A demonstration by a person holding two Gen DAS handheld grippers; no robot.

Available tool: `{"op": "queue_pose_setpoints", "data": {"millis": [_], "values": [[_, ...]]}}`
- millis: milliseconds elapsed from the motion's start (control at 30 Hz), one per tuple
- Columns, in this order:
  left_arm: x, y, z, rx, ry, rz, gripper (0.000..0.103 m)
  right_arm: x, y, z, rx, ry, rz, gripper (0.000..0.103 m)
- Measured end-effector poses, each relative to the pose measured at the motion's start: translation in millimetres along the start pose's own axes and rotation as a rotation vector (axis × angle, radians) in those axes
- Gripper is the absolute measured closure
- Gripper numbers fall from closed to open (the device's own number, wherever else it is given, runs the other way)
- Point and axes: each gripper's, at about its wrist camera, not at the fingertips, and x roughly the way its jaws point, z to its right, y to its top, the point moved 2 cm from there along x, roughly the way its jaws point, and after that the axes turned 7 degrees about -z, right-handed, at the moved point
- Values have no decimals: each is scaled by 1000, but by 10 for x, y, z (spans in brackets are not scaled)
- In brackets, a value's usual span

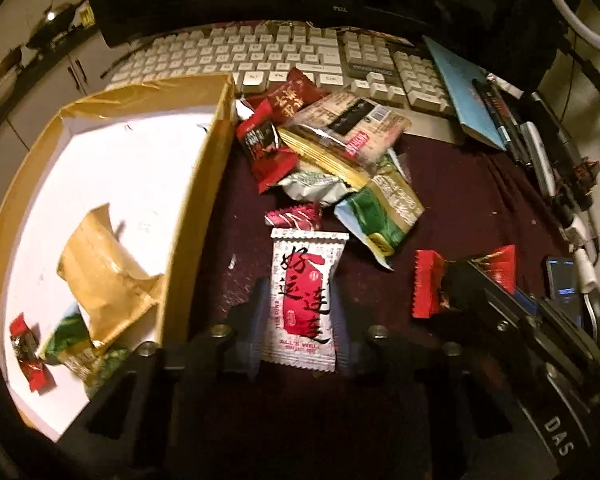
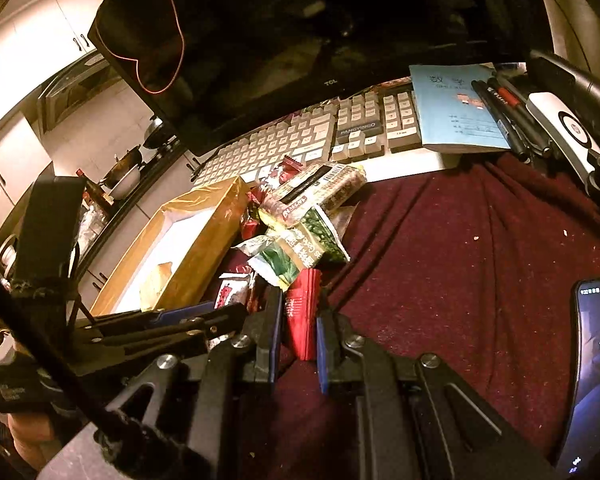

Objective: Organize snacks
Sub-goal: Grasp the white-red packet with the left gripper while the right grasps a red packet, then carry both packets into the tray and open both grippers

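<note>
Left claw point(image 1: 300, 300) sits at the bottom centre of its frame, both fingers straddling a white-and-red foil snack packet point(image 1: 305, 300) that lies flat on the dark red cloth point(image 1: 460, 208); can't tell if the pads actually pinch it. Right claw point(image 2: 300, 320), lower middle of its view, is clenched on a red crinkle-edged wrapper point(image 2: 302, 316) standing on edge.

Biggest thing around is the black monitor point(image 2: 300, 20) across the top, then the white keyboard point(image 1: 260, 56) under it. The yellow cardboard box with white floor point(image 1: 200, 184) fills the left side, holding a tan pouch point(image 1: 104, 276), a green packet point(image 1: 66, 338) and a small red candy point(image 1: 28, 344). Just right of the box, upper centre, is the loose snack pile point(image 1: 340, 148). A blue notebook point(image 2: 456, 108) lies upper right.
</note>
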Motion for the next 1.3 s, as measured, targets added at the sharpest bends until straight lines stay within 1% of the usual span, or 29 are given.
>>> {"op": "queue_pose_setpoints", "data": {"millis": [133,200,300,367,467,500,533,567,600,700,767,833,933,967,1067,1100,1200,1267,1300], "values": [[-64,-43,-14,-3,-47,3,79,11,1,-6,-2,-1,-5,90],[-165,-81,-17,-1,-75,42,80,15,1,-8,-4,1,-7,90],[-337,-147,-58,-24,-140,66,80,13,-1,-18,-10,4,-7,90],[-482,-211,-86,-36,-168,93,80,5,-3,-29,-17,15,-4,90],[-776,-374,-246,-94,-246,138,80,-30,-14,-57,-37,53,1,90],[-869,-426,-319,-116,-259,154,80,-38,-19,-66,-35,67,-6,90],[-961,-468,-390,-135,-262,189,80,-48,-23,-94,-39,83,-11,90],[-1074,-522,-496,-156,-260,217,80,-50,-21,-141,-53,95,-19,90],[-1189,-575,-634,-179,-242,253,80,-56,-11,-226,-69,111,-30,90],[-1349,-664,-1062,-257,-168,317,80,-83,65,-583,-127,182,-44,91],[-1337,-650,-1339,-312,-111,334,80,-38,140,-852,-176,185,-48,91],[-1249,-593,-1615,-362,-82,333,80,132,251,-1161,-230,189,-73,91],[-1051,-456,-1892,-405,-69,298,80,460,398,-1390,-255,151,-107,91],[-1003,-418,-1944,-412,-62,296,80,596,462,-1428,-245,141,-126,91],[-766,-277,-2082,-421,-38,242,80,975,610,-1462,-228,64,-170,90],[-704,-253,-2122,-427,-32,227,80,1120,647,-1454,-229,23,-192,90],[-540,-215,-2164,-426,-2,187,80,1380,647,-1435,-202,4,-264,90],[-482,-227,-2204,-422,13,164,80,1426,613,-1448,-213,7,-274,90],[-455,-217,-2198,-420,21,148,80,1446,590,-1445,-211,18,-293,90]]}}
